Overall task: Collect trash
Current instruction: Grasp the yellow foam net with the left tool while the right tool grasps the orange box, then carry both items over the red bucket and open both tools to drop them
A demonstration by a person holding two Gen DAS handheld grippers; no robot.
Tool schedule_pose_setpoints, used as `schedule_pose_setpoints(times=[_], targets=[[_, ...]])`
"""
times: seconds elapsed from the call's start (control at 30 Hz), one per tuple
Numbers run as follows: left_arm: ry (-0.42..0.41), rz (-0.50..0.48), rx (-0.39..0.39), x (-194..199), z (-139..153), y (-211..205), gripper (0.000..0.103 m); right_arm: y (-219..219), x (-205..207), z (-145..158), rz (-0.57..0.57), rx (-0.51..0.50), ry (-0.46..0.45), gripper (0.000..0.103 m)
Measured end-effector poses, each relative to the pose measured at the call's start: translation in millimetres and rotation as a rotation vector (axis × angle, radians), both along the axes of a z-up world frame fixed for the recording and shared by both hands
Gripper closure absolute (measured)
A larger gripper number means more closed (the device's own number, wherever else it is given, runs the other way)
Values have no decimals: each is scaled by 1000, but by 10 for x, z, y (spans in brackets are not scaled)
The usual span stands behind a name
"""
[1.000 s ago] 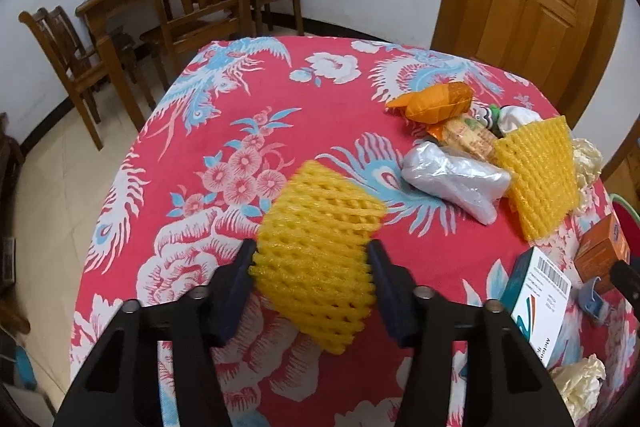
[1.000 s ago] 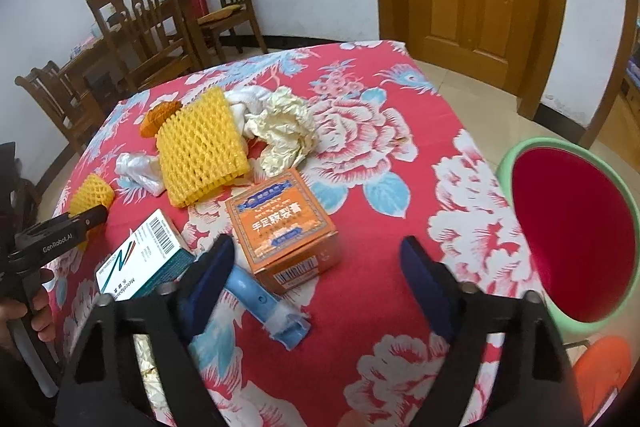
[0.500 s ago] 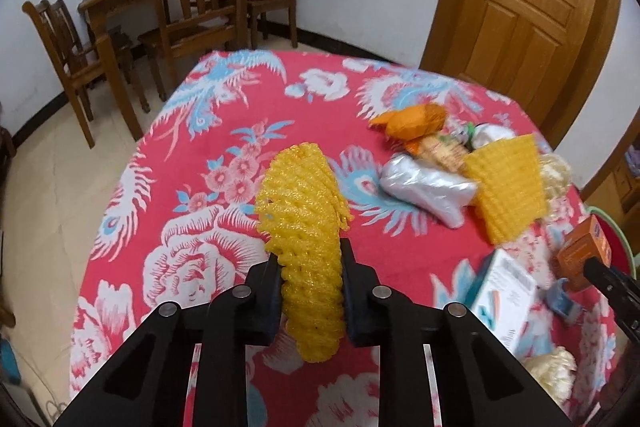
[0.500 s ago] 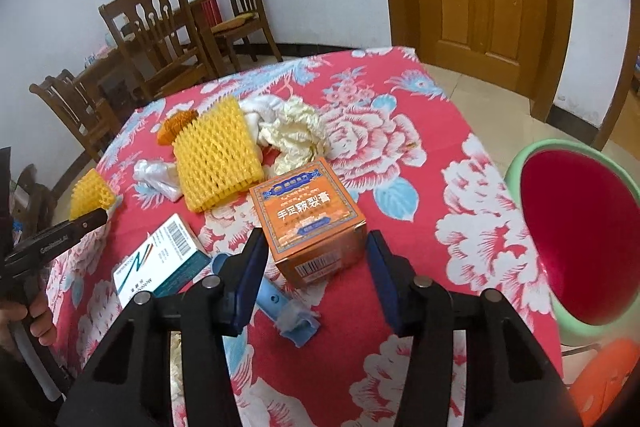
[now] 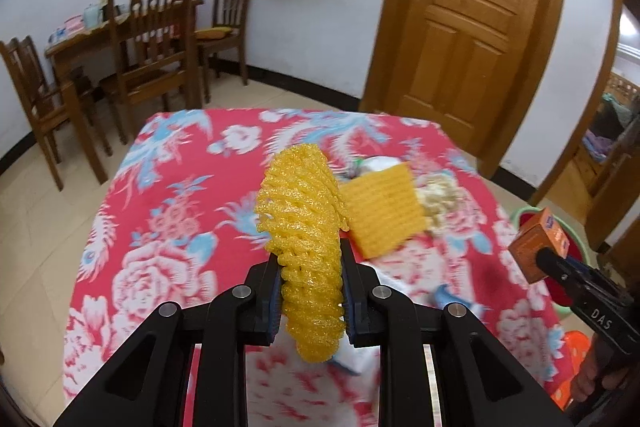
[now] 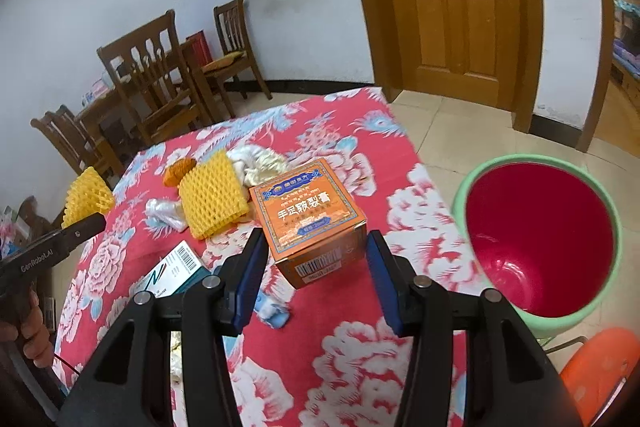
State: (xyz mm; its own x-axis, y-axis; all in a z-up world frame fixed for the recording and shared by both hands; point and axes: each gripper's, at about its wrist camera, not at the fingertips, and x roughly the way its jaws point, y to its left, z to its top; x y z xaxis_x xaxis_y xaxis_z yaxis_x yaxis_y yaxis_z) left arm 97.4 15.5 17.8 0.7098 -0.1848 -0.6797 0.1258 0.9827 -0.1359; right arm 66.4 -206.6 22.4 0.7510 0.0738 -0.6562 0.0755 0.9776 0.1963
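Foam net (image 5: 306, 223), squeezed narrow in the left gripper (image 5: 308, 301) above the table (image 5: 168, 187), we judge light, soft and springy; mid-body grip suits. At 3 o'clock, the right gripper (image 6: 314, 267) clamps a stiff box (image 6: 308, 211). Only the right view shows the bin (image 6: 536, 239) whole.

A yellow foam net (image 5: 306, 247) is squashed narrow and stands upright above the worktop (image 5: 168, 227), pinched at its lower half. An orange box (image 6: 310, 217) with a blue-bordered label is lifted off the cloth, slightly tilted, barcode end toward the camera, just left of the bin (image 6: 540, 239), which is green outside and red inside.
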Motion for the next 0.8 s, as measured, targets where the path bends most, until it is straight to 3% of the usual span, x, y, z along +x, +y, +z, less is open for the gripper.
schedule_pose_setpoints(times=[0.4,0.8], targets=[[-6,-155,-30,-46,99,-806,79,-594,-318,137,-142,8,-39,50],[47,-310,-12,11,-56,-1701,79,-1275,-443,-14,-285,52,-7,50]])
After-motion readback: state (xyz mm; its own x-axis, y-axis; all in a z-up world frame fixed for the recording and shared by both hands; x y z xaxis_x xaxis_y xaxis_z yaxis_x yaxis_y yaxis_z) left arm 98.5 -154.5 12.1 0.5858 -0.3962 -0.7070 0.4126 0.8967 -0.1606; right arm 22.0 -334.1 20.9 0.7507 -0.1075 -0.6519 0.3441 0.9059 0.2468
